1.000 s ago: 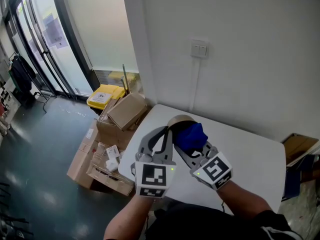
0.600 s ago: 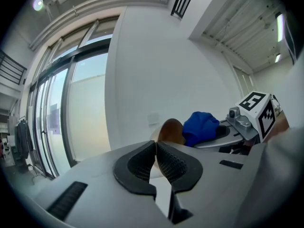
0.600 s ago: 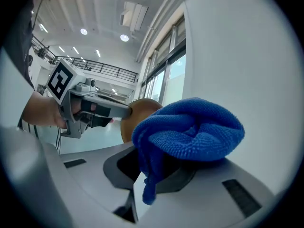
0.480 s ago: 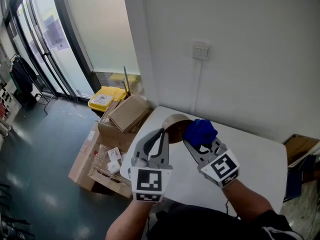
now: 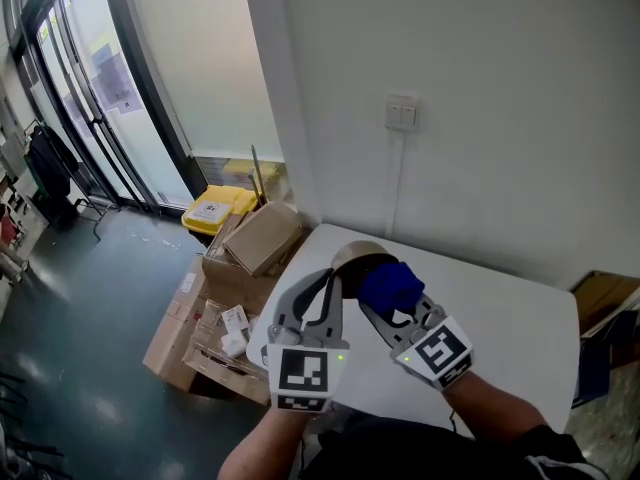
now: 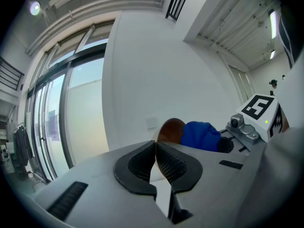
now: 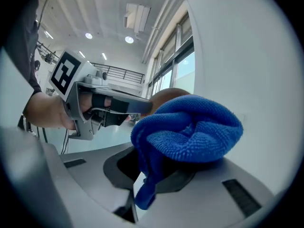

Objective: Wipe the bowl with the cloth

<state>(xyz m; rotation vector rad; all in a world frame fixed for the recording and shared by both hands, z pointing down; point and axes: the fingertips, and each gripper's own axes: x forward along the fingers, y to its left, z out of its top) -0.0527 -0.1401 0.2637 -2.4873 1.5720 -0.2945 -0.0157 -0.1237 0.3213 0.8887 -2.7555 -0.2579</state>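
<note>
**A:** Biggest risk imo: the left hand-held gripper (image 5: 335, 273) is clamped shut on just the thin rim of the bowl (image 5: 352, 256), holding it tilted in the air over the worktop (image 5: 500, 318). If the wipe pushes too hard, the bowl probably twists out and drops.

**B:** Agreed. The right hand-held gripper (image 5: 383, 306) is squeezed on the blue cloth (image 5: 392, 286), bunched right at the bowl's mouth. A loose tail hangs down, so it might slip. Nothing blocks the wipe. Cardboard boxes (image 5: 255, 233) and a yellow bin (image 5: 215, 203) sit down-left of the bowl, with a wall switch (image 5: 402, 115) above it.
</note>
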